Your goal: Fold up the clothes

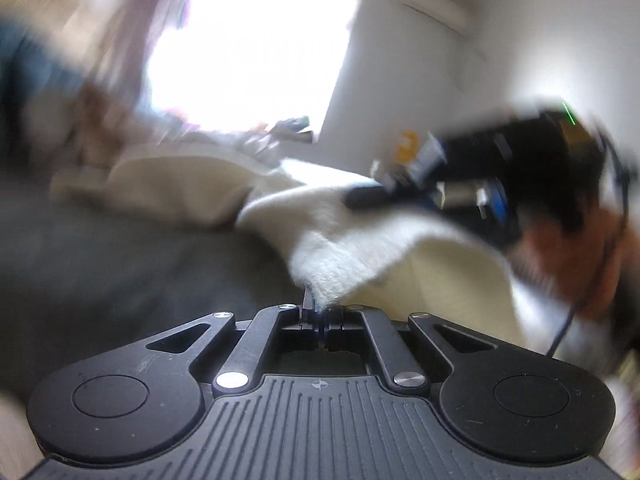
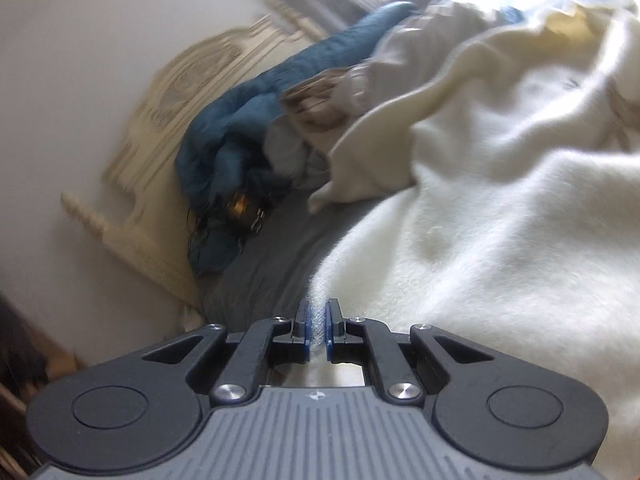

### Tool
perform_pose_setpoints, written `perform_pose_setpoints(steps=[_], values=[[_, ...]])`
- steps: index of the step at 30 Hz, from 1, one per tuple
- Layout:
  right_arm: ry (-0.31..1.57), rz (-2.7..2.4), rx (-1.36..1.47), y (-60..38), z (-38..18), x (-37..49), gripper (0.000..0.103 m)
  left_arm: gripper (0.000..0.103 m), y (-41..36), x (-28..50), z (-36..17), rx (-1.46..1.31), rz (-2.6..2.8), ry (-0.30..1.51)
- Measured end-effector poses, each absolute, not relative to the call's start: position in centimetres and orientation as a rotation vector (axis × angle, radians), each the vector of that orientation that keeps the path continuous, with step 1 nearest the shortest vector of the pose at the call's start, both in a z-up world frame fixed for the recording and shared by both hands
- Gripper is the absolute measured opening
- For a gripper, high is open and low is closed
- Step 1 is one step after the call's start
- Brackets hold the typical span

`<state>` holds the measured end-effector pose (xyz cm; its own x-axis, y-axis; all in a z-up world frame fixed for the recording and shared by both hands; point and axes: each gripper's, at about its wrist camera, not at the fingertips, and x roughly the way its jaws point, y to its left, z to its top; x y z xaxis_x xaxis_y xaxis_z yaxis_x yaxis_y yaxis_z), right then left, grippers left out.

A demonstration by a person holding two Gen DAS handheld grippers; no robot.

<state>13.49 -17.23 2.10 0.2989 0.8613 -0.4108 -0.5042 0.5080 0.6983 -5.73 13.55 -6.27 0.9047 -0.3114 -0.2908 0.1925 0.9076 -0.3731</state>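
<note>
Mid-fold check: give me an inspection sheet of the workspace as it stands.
Surface: grey bed sheet, partly covered.
Job's things: fluffy white garment, lifted by two edges, slack between.
Clutter: teal fabric and pale grey clothes heaped by the headboard.
Grippers: left gripper shut on the white garment; right gripper shut on another edge of it.
Cables: black cable hanging at the right gripper, seen in the left wrist view.
Surroundings: bright window, white wall; left wrist view blurred.
</note>
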Motion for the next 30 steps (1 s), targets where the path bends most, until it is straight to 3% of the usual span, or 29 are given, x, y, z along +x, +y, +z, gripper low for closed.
perform_pose_setpoints(steps=[3,6,10,17,18,21,24,28,30], values=[[0.842,0.872,0.251,-15.2,1.1,12.1,0.036,0.000,15.8,-5.6,-8.9,-0.518,-0.241,0.462],[0.784,0.840,0.140,-15.1,0.8,10.0,0.037,0.000,16.8,-6.4,-10.5,-0.597,-0.227,0.496],[0.656,0.914,-0.045,-15.3,1.3,5.6,0.051,0.000,17.5,-6.9,-10.9,-0.624,-0.229,0.486],[0.487,0.953,-0.500,-12.0,-0.1,-0.8,0.060,0.000,18.2,-5.8,-11.3,-0.662,-0.230,0.495],[0.464,0.908,-0.564,-11.6,-0.7,-1.1,0.055,0.000,18.1,-5.9,-11.3,-0.663,-0.227,0.496],[0.448,0.753,-0.581,-11.7,-1.1,-0.7,0.003,0.000,18.0,-5.7,-11.4,-0.658,-0.220,0.505],[0.450,0.721,-0.410,-13.2,0.6,0.0,0.003,0.000,17.4,-5.7,-11.0,-0.611,-0.222,0.510],[0.428,0.733,-0.410,-13.2,1.1,-0.9,0.003,0.004,15.3,-5.6,-10.1,-0.418,-0.204,0.499],[0.425,0.739,-0.419,-13.0,0.9,-1.2,0.003,0.018,14.1,-5.6,-9.9,-0.319,-0.183,0.497]])
